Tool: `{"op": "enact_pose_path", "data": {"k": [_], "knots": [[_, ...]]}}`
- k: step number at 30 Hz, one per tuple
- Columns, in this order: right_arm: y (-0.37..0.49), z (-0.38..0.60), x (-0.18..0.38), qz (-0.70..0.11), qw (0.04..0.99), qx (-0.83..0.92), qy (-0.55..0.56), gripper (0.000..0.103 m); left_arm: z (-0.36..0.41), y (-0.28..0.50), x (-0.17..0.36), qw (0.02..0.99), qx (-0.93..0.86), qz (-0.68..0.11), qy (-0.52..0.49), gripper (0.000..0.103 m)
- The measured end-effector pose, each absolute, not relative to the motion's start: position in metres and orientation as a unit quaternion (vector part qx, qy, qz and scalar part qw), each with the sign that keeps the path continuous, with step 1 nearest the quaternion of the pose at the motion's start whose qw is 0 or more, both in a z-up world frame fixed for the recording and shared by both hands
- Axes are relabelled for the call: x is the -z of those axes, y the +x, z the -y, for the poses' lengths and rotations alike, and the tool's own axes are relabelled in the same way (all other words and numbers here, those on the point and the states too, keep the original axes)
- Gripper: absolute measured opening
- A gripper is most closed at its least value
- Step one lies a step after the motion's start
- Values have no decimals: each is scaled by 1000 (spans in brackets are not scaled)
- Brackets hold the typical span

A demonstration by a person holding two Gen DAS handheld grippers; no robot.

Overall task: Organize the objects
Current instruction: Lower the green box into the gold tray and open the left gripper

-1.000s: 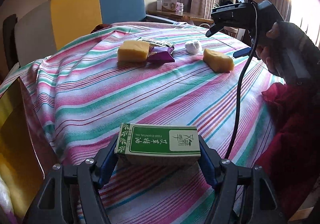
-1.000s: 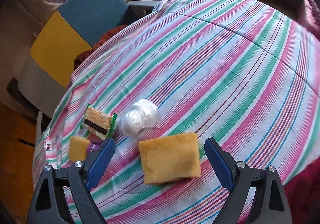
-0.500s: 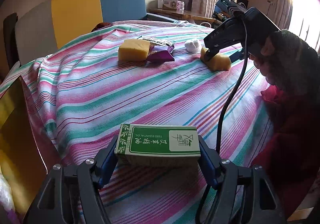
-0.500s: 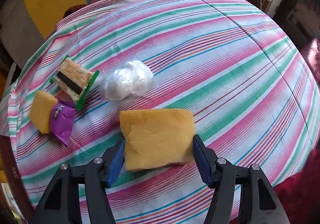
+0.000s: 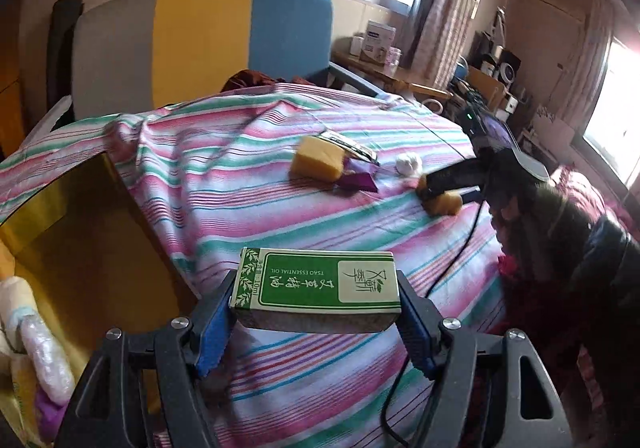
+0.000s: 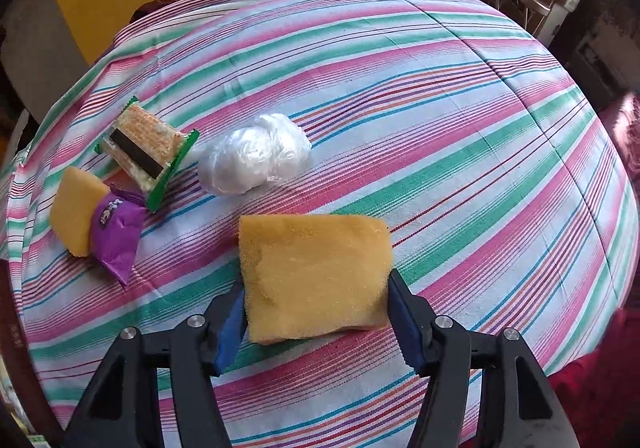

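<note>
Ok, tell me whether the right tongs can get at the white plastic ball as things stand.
Probably not yet. The right tongs are shut on a yellow sponge, so they are occupied. The white plastic ball lies just beyond, with bare striped cloth and nothing on top; the approach looks free once the sponge is released.

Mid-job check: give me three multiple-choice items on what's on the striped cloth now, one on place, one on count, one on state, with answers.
1. The white plastic ball lies nearest:
A) the wafer packet
B) the green box
C) the blue chair

2. Yellow sponges in the right wrist view:
A) one
B) two
C) three

3. The right gripper is:
A) open above the cloth
B) shut on the near sponge
C) holding the purple wrapper

Answers:
1 A, they lie side by side.
2 B, near sponge and far sponge.
3 B, jaws press its sides.
</note>
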State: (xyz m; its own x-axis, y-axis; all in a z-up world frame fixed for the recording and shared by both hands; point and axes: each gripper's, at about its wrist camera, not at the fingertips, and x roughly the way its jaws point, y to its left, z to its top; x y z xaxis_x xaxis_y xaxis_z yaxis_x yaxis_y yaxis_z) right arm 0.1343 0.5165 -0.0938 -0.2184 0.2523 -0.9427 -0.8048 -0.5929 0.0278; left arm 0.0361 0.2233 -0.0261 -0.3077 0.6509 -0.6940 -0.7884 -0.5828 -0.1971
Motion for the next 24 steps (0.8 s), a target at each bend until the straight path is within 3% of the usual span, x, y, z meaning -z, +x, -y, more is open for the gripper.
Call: {"op": "enact_pose_path", "data": {"k": [7,14,24], "knots": [[135,-514,93,-262,362,-732,-514,64,-145,-74,13,330,-839,-13,-432,73],[134,-513,93,-255,363,-732,-517,64,-82,-176,46,180,-847,29,-499,73],[128,-514,96,-249,363,-730,-522,65,-86,-229,85,122,-840,31,-528,74]]}}
